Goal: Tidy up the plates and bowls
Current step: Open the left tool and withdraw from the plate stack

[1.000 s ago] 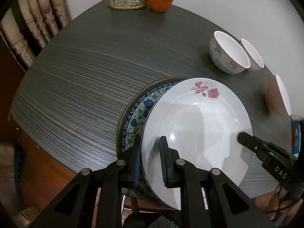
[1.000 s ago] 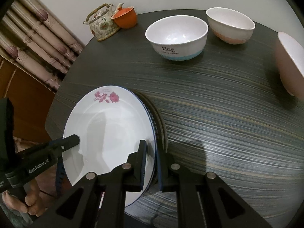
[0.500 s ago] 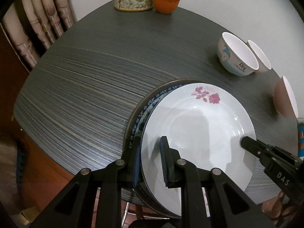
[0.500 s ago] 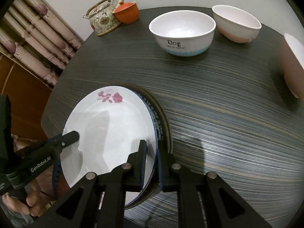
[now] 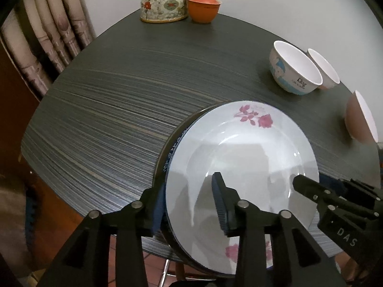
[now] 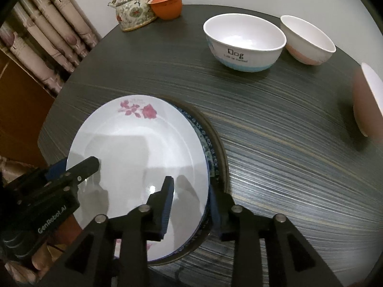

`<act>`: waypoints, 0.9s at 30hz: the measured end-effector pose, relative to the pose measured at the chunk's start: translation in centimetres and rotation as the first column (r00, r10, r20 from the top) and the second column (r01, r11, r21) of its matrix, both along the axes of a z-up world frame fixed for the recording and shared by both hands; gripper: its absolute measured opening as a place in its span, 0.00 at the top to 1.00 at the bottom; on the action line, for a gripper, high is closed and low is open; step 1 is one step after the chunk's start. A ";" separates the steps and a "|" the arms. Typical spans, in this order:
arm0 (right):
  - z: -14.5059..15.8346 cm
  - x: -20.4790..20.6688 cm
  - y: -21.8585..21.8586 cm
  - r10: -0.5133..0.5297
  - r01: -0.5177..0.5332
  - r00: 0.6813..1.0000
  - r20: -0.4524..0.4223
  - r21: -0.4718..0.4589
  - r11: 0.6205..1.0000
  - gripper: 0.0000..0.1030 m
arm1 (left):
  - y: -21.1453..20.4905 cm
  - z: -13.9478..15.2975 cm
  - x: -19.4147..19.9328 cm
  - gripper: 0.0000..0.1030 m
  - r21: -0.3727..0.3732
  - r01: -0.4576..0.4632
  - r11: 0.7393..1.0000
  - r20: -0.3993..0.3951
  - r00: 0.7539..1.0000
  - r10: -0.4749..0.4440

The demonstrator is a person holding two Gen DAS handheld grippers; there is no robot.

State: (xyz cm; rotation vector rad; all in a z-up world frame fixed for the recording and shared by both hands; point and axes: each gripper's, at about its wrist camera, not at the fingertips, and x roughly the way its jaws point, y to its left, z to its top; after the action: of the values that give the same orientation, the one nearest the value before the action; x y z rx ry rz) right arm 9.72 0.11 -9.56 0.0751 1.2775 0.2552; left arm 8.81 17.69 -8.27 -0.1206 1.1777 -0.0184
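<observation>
1. The left gripper (image 5: 189,205) stands open around the near rim of the white round rose-printed plate (image 5: 241,167).
2. The right gripper (image 6: 191,203) stands open around its opposite rim.
3. This plate lies on top of stacked plates on the dark striped worktop (image 5: 119,110).

Floral teapot (image 5: 163,2), orange lidded cup (image 5: 203,7), curtain (image 5: 45,40)
</observation>
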 end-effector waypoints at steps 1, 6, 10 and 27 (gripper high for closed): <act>0.0 0.0 0.1 0.001 -0.001 1.000 -0.004 -0.004 1.000 0.70 | 0.0 0.0 0.0 0.67 -0.002 0.001 1.000 0.001 1.000 -0.001; 0.1 0.5 0.6 0.012 -0.013 0.999 -0.036 -0.031 0.999 0.68 | -0.2 0.0 -0.1 0.63 0.008 0.009 1.000 0.008 1.000 -0.009; 0.1 0.8 1.0 0.012 -0.014 0.998 -0.057 -0.042 0.999 0.67 | -0.4 -0.1 -0.1 0.58 0.015 0.021 1.000 0.015 1.000 -0.021; 0.1 0.6 -0.9 -0.011 0.019 0.995 -0.095 0.080 0.997 0.66 | -2.4 0.2 -0.7 0.43 0.163 0.071 0.984 0.117 0.989 -0.091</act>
State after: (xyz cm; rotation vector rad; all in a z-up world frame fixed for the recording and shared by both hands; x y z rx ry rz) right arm 10.36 -0.82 -9.43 0.1678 1.3601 0.2930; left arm 8.11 15.24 -8.09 0.0685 1.0547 -0.0035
